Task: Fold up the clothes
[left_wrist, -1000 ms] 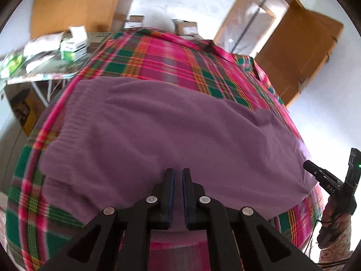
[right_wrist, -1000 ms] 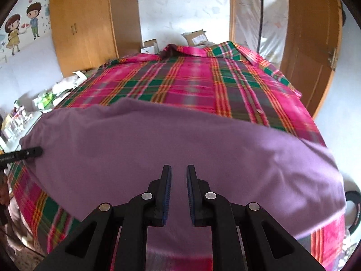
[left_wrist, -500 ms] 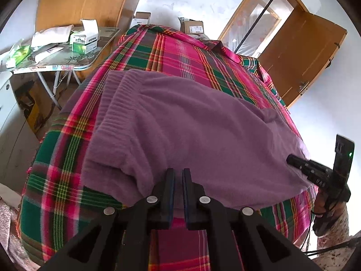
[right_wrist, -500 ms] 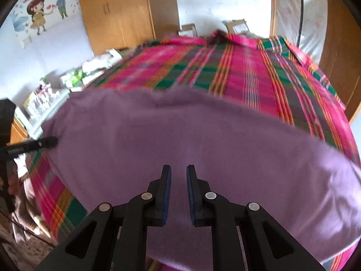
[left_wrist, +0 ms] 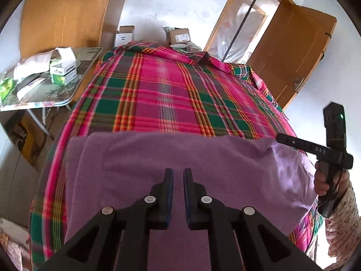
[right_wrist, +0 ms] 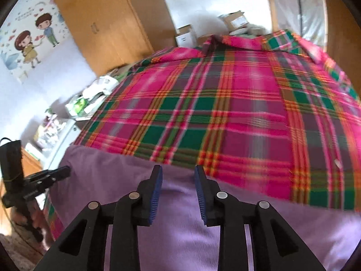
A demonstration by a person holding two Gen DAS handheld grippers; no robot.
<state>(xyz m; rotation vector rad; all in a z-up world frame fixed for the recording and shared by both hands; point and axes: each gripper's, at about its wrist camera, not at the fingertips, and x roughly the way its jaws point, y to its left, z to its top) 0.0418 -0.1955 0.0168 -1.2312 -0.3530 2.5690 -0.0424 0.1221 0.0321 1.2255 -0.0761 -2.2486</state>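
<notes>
Left hand-held gripper (left_wrist: 178, 176) nearly closed, right hand-held gripper (right_wrist: 178, 176) wide, both over purple garment (left_wrist: 203, 158).

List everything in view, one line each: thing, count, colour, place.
sweater: one, purple, near end of the bed
bedspread: one, pink-green plaid, over the bed
folding table: one, left of the bed
cartons: a few, green-white, on the table
cardboard boxes: two, beyond the bed
wardrobe: one, wooden, far left
door: one, wooden, open, right
wall sticker: one, two cartoon children
left gripper: black, narrow gap, over the sweater
right gripper: black, open, over the sweater's far edge
</notes>
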